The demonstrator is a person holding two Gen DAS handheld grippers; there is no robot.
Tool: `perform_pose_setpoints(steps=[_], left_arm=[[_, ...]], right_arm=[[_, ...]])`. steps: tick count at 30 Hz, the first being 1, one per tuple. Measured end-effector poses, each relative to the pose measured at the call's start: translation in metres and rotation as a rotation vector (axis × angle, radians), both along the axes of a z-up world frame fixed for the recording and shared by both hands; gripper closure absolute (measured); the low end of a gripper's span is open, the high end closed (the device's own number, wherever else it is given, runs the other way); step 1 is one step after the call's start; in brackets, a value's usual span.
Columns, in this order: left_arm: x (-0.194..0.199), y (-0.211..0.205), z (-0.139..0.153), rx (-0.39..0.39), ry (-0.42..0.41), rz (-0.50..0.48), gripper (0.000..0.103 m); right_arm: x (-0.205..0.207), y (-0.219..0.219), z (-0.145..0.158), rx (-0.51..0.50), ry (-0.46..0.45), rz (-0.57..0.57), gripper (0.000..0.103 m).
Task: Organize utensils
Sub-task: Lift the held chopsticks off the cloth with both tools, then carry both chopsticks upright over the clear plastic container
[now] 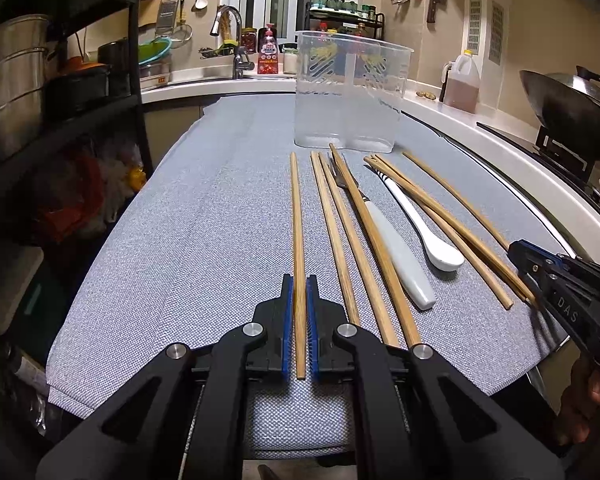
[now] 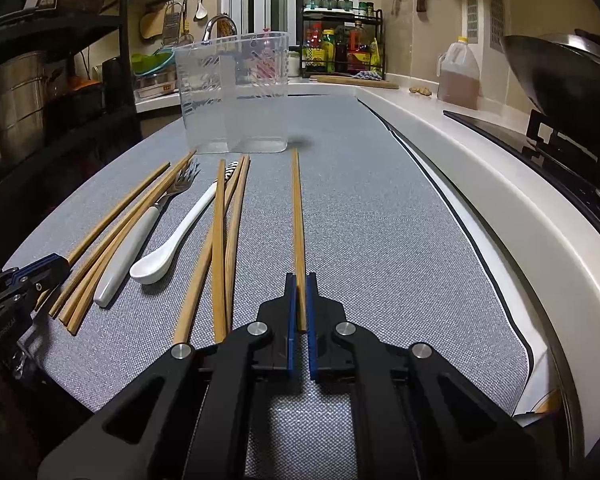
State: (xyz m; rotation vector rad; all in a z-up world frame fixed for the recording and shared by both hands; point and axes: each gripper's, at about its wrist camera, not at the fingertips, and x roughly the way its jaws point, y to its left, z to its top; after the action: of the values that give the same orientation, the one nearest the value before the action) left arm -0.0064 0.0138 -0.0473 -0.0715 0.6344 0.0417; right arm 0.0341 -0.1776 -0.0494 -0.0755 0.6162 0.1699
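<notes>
Wooden chopstick (image 1: 298, 240) sits pinched between the left tool's (image 1: 299, 296) blue pads, its tip toward the clear holder (image 1: 350, 96) on the grey tabletop (image 1: 200, 220). Right view: the right tool (image 2: 299, 294) likewise clamps a chopstick (image 2: 298, 216) — the fork (image 2: 140, 236) lies partly hidden under loose chopsticks.

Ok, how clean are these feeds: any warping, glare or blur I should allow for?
Left wrist view: strong fisheye, the counter edge bows, dark corners; warm indoor light, the chopstick in the left gripper is sharp. Right wrist view: same bowing; the clear holder shows through to the clutter behind it, a soft shadow beside its base; the right gripper is crisp.
</notes>
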Motion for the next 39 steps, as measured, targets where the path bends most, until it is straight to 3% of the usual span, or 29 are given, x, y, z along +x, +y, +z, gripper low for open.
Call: perform_pose_setpoints(steps=[5,11,26,32,39], left_arm=[[0.0,-0.002,0.004,-0.006,0.0,-0.016,0.097],[-0.012,-0.004,0.024,0.009,-0.078,-0.034,0.097],[-0.025,-0.002,0.075,0.012,-0.224,-0.025,0.097],[-0.017,0.006,0.106,0.021,-0.281,-0.026,0.097],[0.015,0.024,0.146,-0.016,-0.283,-0.027,0.097]], right_arm=[[-0.001,-0.003,0.002,0.02,0.011,0.0,0.098],[-0.013,-0.002,0.021,0.022,-0.044,0.013,0.098],[-0.033,-0.003,0.105,0.021,-0.213,0.045,0.099],[-0.025,-0.001,0.138,0.048,-0.245,0.052,0.099],[0.005,0.009,0.18,0.079,-0.223,0.078,0.099]])
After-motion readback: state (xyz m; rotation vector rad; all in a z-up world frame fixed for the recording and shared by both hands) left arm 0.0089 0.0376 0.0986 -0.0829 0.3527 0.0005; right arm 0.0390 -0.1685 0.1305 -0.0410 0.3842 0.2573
